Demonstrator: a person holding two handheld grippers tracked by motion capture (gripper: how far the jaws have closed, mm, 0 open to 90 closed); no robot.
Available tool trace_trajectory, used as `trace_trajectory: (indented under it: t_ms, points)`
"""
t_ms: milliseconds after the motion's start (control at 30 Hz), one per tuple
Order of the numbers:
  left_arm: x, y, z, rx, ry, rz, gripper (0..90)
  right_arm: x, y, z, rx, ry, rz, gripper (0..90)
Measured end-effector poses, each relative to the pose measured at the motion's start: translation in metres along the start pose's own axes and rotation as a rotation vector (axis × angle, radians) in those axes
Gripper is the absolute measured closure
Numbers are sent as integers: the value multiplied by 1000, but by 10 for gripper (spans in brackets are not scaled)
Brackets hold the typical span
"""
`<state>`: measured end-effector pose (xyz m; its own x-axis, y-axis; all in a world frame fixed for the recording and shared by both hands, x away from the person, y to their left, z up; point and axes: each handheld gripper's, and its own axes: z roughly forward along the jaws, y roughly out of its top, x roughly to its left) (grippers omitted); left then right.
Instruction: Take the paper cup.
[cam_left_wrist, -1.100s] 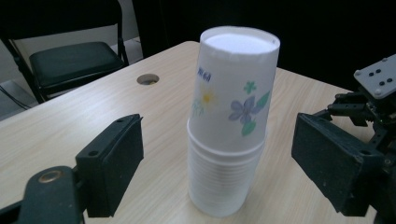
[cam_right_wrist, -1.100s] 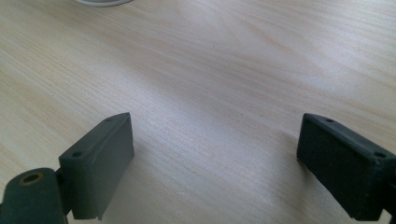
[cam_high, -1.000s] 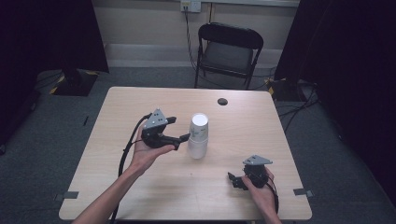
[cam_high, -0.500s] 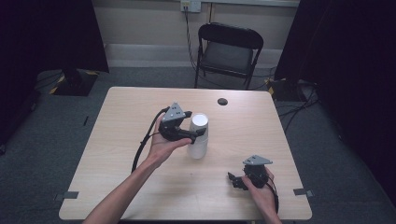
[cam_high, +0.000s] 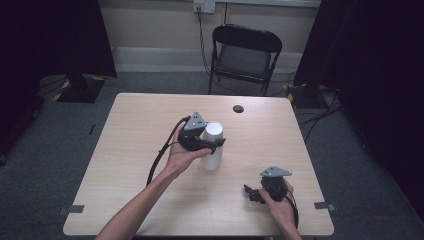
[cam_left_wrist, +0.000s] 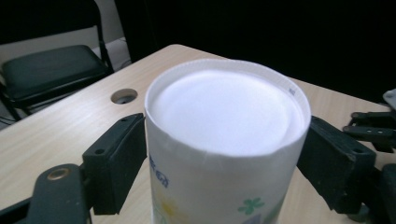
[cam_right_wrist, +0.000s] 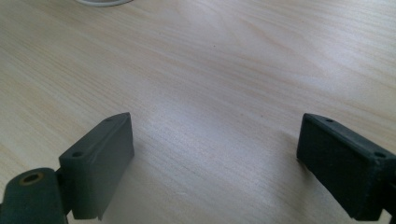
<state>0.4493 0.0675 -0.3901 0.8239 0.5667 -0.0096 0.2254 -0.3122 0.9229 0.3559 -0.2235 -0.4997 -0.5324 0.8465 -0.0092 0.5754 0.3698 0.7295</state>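
- White paper cup (cam_high: 213, 148) stands upright near the middle of the wooden table (cam_high: 130, 150), open mouth up. Left gripper view shows a white interior, rolled rim, and small printed green and yellow marks on the cup's wall.
- Left gripper (cam_high: 211, 144) sits at the cup's upper part, one jaw on each side of the wall. In the left gripper view the jaws straddle the cup just under the rim; the left-hand jaw looks to be at the wall, the right-hand one very close. Cannot tell whether they press on the cup or merely flank it.
- Left hand (cam_high: 181, 156) holds that gripper from the cup's near-left side; its black cable (cam_high: 159, 159) loops back over the table on the side away from the cup.
- Right gripper (cam_high: 253, 193) lies low on the table, well apart from the cup, toward the near right corner, held by the right hand (cam_high: 280, 206). Its jaws stand wide apart with bare wood between them.
- Small dark round hole (cam_high: 238, 108) in the tabletop lies beyond the cup, toward the far edge.
- Black folding chair (cam_high: 244, 55) stands past the table's far edge, beyond the cup.
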Motion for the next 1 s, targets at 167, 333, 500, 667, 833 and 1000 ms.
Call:
trace_trajectory:
  t_ms: [167,333,500,667,833,1000]
  points:
    - [-1,0,2,-4,4,12,224,0,0,0,0,2,-2,105]
    - [5,-1,1,-7,-3,-4,223,0,0,0,0,2,-3,105]
    - [2,-2,4,21,3,21,246,0,0,0,0,4,-4,105]
    - [2,-1,6,17,-6,9,294,0,0,0,-1,4,-4,105]
    - [2,1,7,28,-8,5,303,-1,0,0,-1,4,-5,105]
    - [3,6,3,13,-11,2,310,-1,0,0,-1,4,-5,105]
